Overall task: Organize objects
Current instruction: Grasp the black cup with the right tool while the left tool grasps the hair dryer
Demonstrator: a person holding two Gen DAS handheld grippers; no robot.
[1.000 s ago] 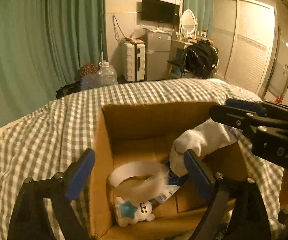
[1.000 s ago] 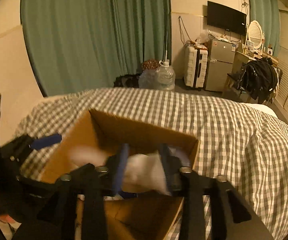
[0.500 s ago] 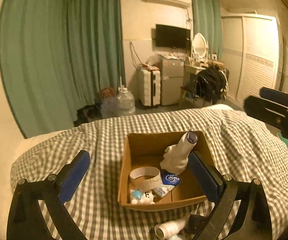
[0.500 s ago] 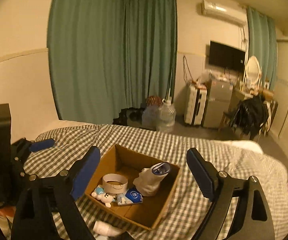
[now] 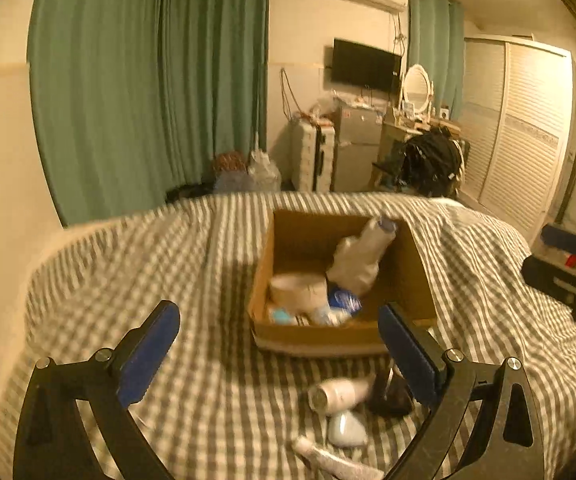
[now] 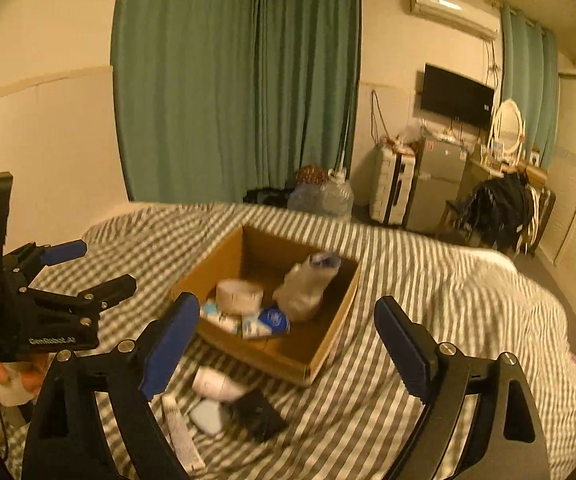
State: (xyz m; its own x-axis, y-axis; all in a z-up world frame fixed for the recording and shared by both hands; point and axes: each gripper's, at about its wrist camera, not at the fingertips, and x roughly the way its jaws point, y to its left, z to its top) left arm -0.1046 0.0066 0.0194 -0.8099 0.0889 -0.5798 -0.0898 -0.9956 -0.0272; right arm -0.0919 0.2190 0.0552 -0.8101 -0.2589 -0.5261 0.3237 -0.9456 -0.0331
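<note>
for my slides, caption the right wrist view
Both grippers open above a checked bedspread; cardboard box holds a white sock.

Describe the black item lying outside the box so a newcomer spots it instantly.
On the checked bedspread, look just in front of the cardboard box. Four loose things lie there; the black pouch is the only dark one, right of the white hair dryer.

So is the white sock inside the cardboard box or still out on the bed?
Inside. The white sock stands propped in the cardboard box, its cuff near the far right wall, beside the tape roll.
</note>
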